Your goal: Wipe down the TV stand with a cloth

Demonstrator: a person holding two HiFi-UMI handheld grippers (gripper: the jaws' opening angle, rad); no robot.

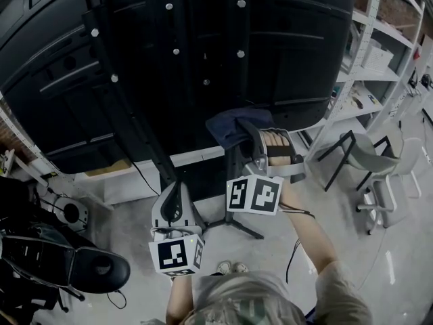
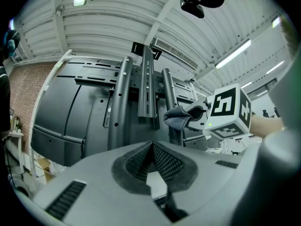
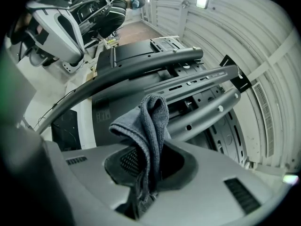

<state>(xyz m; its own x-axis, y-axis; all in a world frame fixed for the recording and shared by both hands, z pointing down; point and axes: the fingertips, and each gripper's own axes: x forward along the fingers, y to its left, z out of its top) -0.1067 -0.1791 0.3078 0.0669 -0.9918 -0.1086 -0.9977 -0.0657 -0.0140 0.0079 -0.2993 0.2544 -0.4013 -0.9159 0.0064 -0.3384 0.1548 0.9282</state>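
- The right gripper (image 3: pixel 149 161) is clamped on a grey cloth (image 3: pixel 149 119). A folded bunch stands up out of the jaws and a loose tail hangs below them.
- The cloth is at the right-hand upright of the TV stand (image 2: pixel 146 86), behind the TV (image 1: pixel 135 59). It seems to be touching the pole.
- The left gripper (image 2: pixel 153 149) hangs lower and nearer, with its jaws together on nothing.
- Risk: the bracket rails have bolt heads and holes. I judge the bunched cloth could catch on one and pull out of the jaws.
- Risk: a cable (image 1: pixel 145 171) runs down left of the stand, and a wide stroke could hook it.
- Risk: a hard push on the upright might rock the TV.
- Containers: none is in use. The white shelving (image 1: pixel 379 59) on the far right holds small items too small to tell.
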